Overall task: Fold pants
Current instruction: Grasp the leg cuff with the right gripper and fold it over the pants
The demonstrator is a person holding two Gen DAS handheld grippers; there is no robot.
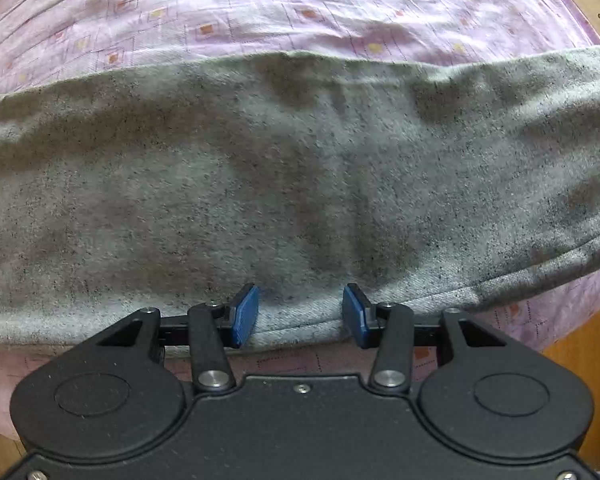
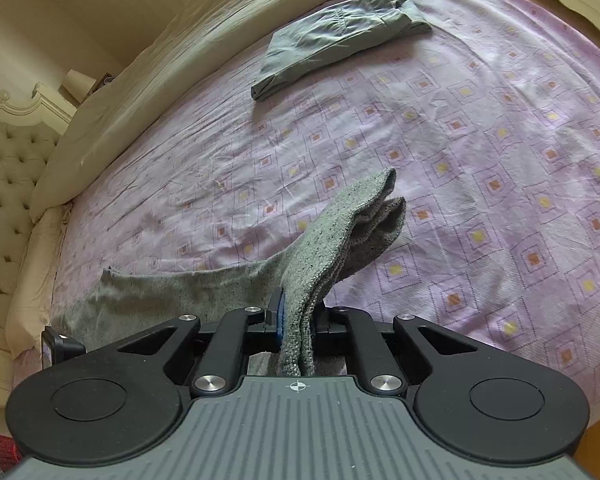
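Grey speckled pants [image 1: 300,184] lie spread across a purple patterned bedsheet [image 1: 260,12]. In the left wrist view my left gripper [image 1: 300,316] is open, its blue pads [image 1: 245,314] on either side of the near edge of the fabric. In the right wrist view my right gripper [image 2: 298,318] is shut on a bunched end of the grey pants [image 2: 340,236], which stands lifted off the sheet [image 2: 480,160]. The rest of the pants [image 2: 180,296] trails flat to the left.
Folded grey-green pants [image 2: 340,40] lie at the far side of the bed. A cream duvet [image 2: 160,60] runs along the left. A tufted headboard [image 2: 4,184] stands at far left. The bed's edge and wooden floor [image 1: 580,360] show on the right.
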